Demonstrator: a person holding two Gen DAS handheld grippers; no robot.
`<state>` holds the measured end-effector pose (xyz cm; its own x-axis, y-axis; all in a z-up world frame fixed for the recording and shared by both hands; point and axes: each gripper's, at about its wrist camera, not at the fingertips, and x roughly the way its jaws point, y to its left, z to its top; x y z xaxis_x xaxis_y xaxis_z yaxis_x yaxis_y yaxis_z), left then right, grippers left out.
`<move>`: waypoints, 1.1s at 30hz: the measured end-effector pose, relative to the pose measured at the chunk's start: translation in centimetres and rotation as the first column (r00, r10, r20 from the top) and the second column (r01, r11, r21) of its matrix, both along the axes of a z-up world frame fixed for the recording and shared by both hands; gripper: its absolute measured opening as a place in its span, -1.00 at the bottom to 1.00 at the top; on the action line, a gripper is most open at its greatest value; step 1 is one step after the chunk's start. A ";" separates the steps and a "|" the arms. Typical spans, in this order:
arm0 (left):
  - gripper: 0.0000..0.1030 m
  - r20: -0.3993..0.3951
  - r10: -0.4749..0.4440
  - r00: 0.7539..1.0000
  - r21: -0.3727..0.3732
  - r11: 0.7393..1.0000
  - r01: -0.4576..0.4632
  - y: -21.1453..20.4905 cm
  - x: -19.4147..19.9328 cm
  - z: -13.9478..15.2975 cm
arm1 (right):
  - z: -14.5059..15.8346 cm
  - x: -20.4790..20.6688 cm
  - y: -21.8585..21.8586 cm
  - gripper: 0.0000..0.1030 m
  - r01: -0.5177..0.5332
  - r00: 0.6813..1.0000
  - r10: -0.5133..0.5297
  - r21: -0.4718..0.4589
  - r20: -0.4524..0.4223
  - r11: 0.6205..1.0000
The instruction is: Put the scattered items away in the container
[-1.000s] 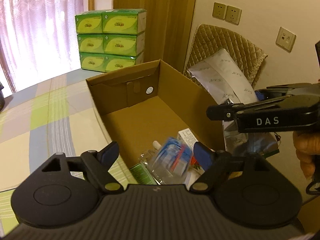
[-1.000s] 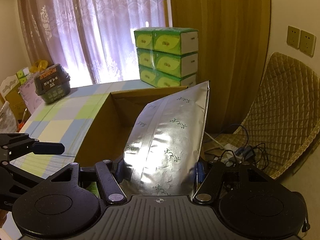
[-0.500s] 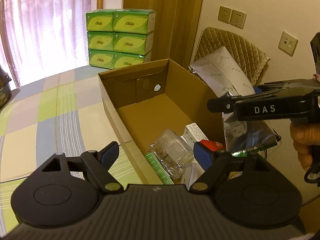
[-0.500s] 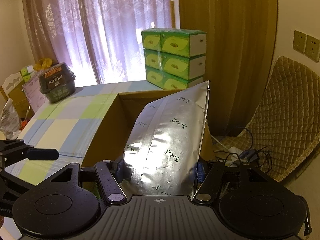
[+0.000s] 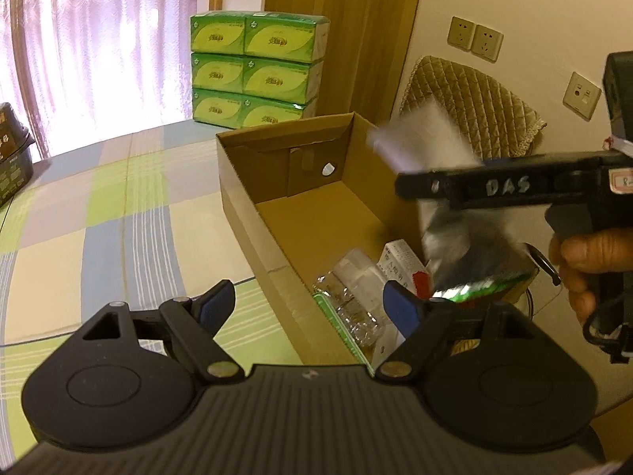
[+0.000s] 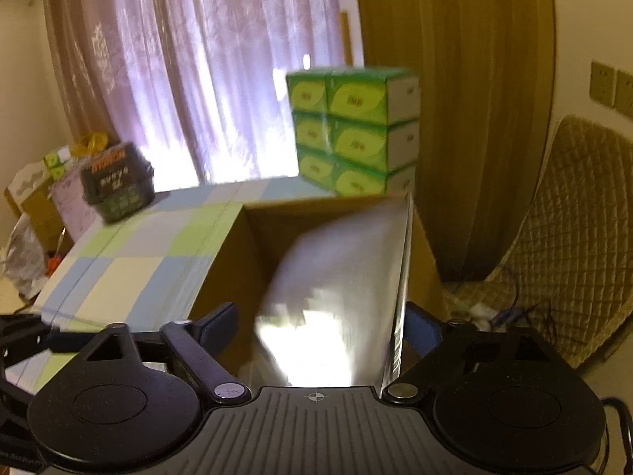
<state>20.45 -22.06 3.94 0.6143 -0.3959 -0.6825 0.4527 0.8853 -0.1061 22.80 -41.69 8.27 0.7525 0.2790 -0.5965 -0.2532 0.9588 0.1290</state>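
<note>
- right gripper (image 6: 320, 328) clamped on foil pouch (image 6: 340, 289), centre frame, above cardboard box (image 5: 277, 213).
- left gripper (image 5: 308, 304) spread apart, empty.
- risk: pouch catching the box's right wall, tipping outside.

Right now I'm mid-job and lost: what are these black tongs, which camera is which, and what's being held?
Each picture comes from a fisheye camera on a hand-held tool, looking forward along its two fingers. A person works them; there is no robot arm. In the left view, the left tongs are open and empty above the checked tablecloth and the cardboard box, which holds a clear plastic bottle and a small white carton. The person's hand holds the right tool. In the right view, the right tongs carry a silver foil pouch, blurred, above the box.
</note>
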 end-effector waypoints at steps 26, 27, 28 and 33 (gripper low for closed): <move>0.83 -0.002 0.039 0.999 -0.011 0.999 -0.039 1.0 -3.9 0.5 | 0.1 -8.0 -2.7 0.81 0.100 0.995 -0.098 0.087 -0.025 0.991; 0.85 -0.001 0.041 0.999 -0.013 0.999 -0.041 1.1 -4.1 0.6 | 0.1 -8.3 -2.7 0.81 0.102 0.995 -0.100 0.091 -0.026 0.991; 0.88 0.002 0.043 0.999 -0.014 0.999 -0.043 1.2 -4.3 0.7 | 0.2 -8.7 -2.6 0.81 0.104 0.994 -0.102 0.093 -0.026 0.990; 0.97 0.024 0.064 0.998 -0.017 0.998 -0.064 1.8 -5.6 1.2 | 0.4 -10.6 -2.1 0.81 0.091 0.996 -0.089 0.082 -0.025 0.992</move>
